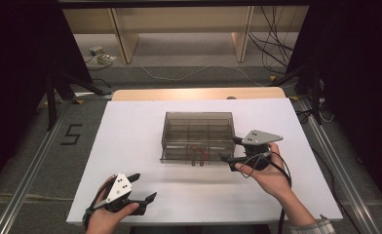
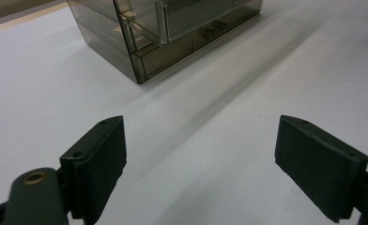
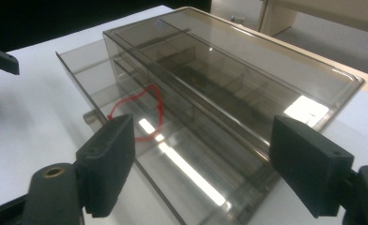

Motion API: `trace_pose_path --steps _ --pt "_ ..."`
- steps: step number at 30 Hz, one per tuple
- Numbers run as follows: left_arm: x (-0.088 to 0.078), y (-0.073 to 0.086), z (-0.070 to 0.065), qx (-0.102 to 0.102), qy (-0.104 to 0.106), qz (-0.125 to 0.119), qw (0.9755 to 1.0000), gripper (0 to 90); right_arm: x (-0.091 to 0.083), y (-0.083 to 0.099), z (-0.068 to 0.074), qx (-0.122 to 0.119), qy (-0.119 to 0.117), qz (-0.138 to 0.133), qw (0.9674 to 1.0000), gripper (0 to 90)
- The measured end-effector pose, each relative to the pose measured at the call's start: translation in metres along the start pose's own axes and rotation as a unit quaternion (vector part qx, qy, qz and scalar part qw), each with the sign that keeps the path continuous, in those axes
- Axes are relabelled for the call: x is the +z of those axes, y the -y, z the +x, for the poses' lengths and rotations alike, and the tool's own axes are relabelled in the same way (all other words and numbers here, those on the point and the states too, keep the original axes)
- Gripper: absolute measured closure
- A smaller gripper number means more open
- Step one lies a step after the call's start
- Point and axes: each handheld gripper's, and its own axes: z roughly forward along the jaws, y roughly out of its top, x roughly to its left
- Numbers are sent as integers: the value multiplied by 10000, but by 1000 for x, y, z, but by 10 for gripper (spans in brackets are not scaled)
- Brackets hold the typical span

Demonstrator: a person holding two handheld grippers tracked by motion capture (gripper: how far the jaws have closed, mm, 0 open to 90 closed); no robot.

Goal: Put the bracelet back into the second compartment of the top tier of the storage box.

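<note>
High view: right gripper (image 1: 229, 155) released beside smoked drawer box (image 1: 198, 136), red rubber band (image 3: 142, 112) inside; left gripper (image 1: 141, 187) released, idle.

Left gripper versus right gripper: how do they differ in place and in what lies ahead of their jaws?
The left gripper sits near the table's front edge, well away from the smoky clear drawer box; the right gripper is right at the box's front right corner. Bare white tabletop lies between the left gripper's jaws, whereas the right gripper's jaws frame the box's pulled-out drawer with a red band inside. Both have their jaws wide open and grip nothing.
</note>
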Motion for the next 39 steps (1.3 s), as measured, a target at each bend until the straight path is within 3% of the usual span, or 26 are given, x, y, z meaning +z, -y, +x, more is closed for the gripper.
trace_pose_path --steps 12,39 --pt "1 0 0 -8 -6 6 10000 169 -19 19 -12 190 133 -52 9997 199" --pt "1 1 0 -6 -22 26 10000 169 -43 59 -17 326 188 -7 9993 184"
